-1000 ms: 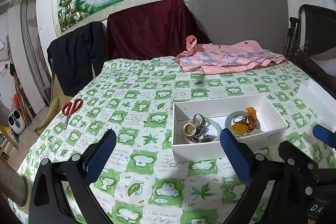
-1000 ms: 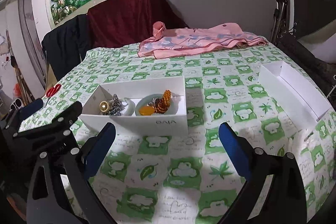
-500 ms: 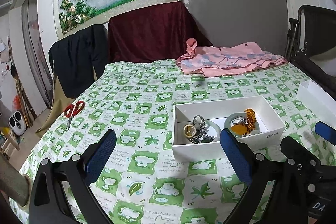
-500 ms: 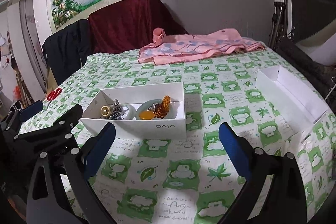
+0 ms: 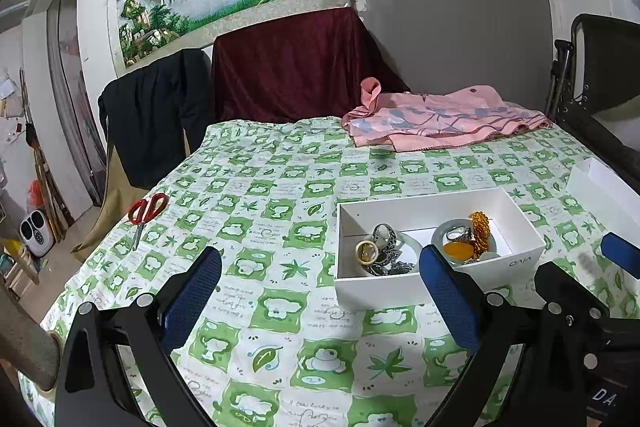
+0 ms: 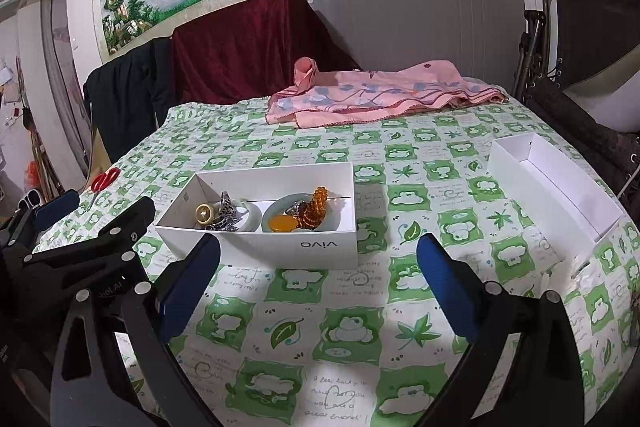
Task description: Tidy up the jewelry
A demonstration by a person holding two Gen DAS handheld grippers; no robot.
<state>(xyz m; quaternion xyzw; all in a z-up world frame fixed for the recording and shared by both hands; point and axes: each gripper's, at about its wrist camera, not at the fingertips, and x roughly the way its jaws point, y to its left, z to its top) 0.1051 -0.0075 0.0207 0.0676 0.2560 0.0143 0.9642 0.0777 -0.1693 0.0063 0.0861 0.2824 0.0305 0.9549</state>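
A white box [image 5: 524,227] [image 6: 256,253] sits on the green-patterned tablecloth and holds jewelry: a gold ring [image 5: 366,251] [image 6: 205,214], silver pieces [image 5: 384,237] [image 6: 226,211], a pale bangle with an orange stone [image 5: 458,250] [image 6: 282,223] and an amber bead string [image 5: 479,229] [image 6: 314,207]. My left gripper [image 5: 320,297] is open and empty, in front of the box's left part. My right gripper [image 6: 318,285] is open and empty, just in front of the box. The left gripper also shows at the left of the right wrist view [image 6: 80,243].
A second white box [image 6: 552,187] [image 5: 604,191], with nothing visible inside, lies to the right. Red scissors [image 5: 145,211] [image 6: 103,182] lie at the table's left edge. A pink cloth [image 5: 436,123] [image 6: 376,99] lies at the back. Chairs draped with cloth stand behind the table.
Both grippers have drawn back and risen a little from the box, so the box sits farther away in both views. Jaws stay open. Nothing on the table moved.
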